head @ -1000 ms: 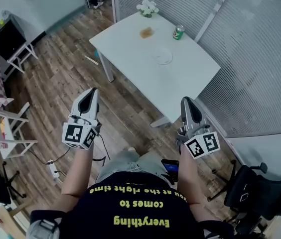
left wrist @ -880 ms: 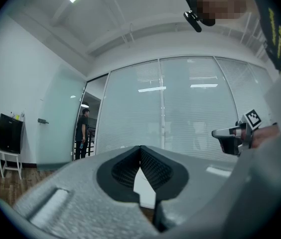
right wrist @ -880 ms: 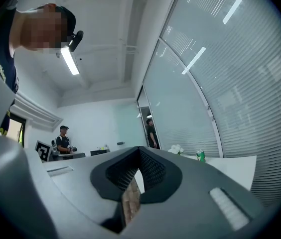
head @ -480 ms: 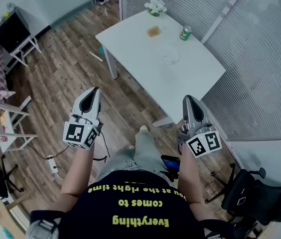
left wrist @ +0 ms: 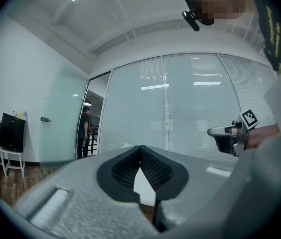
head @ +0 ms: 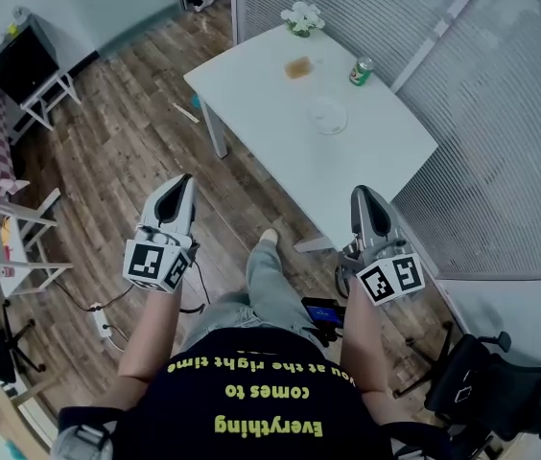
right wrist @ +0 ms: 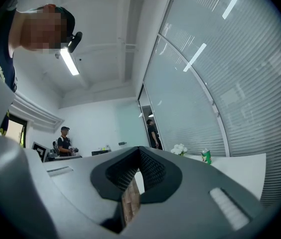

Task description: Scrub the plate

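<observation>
**Scrubbing not begun: both grippers empty and short of the table**

As far as we can judge, none of the task is done. The plate, clear and empty, lies near the middle of the white table, with nothing touching it. A small brown pad, which we take to be the scrubber, lies apart from the plate, toward the far corner where a bunch of white flowers stands. A green can stands by the table's edge along the glass wall, near the plate but clear of it.

In the head view we hold both grippers over the wooden floor, short of the table's near edges. The left gripper is well apart from the table, and the right gripper is just short of the near corner.

The left gripper's fingers are pressed together at their tips, with nothing between them. The right gripper's fingers are likewise closed tip to tip, and only the floor shows through the gap beneath them. Neither gripper holds or touches anything.

Everything is left to do: we must come up to the table, open the jaws, take the pad, steady the plate and scrub it.
</observation>
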Demonstrator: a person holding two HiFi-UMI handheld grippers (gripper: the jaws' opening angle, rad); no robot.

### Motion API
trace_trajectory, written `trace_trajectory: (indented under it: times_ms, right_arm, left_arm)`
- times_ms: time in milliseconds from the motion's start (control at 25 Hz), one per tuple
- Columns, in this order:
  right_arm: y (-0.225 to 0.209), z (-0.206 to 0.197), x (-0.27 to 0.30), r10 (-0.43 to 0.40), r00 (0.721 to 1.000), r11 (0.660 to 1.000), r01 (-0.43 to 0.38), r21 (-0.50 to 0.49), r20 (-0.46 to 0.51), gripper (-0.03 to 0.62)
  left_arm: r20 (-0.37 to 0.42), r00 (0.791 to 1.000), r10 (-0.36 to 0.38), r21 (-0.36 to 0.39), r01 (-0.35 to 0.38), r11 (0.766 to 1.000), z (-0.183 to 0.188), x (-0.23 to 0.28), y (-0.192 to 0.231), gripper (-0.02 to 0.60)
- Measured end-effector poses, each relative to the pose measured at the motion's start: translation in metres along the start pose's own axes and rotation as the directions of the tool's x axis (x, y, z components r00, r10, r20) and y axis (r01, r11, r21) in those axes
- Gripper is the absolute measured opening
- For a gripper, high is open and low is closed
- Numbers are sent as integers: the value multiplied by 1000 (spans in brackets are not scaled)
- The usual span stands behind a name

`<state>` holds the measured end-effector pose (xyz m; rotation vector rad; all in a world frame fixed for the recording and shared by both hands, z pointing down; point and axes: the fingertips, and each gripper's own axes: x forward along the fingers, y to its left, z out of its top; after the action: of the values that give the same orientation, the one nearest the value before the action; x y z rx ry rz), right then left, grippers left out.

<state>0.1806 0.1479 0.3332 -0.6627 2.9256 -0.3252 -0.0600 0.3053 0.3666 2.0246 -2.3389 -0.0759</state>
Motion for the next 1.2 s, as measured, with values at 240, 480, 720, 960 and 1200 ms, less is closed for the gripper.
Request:
trace_trajectory:
  times_ms: [240,480,720,960,1200]
  right_arm:
    - [-20,12,24,-29,999,999,30,-12,30,5]
    - [-55,17,53,-47,999,999,48,-6,22,5]
    - [-87,24,90,-61,997,998,61,9,42,5]
    - [-106,35,127,-50,998,999,50,4,42,5]
    - [-120,29,159,-38,999,999,38,9,14,5]
  left_arm:
    - [-6,1000,-11,-7,11,1000,0,32,12,2]
    - [9,999,-37,-8,37,999,7,77,19,2]
    - [7,998,-57,16,56,998,20,117,30,2]
    - [10,999,-46,35,46,998,35,148,46,2]
    - [5,999,-44,15,44,999,35,178,59,2]
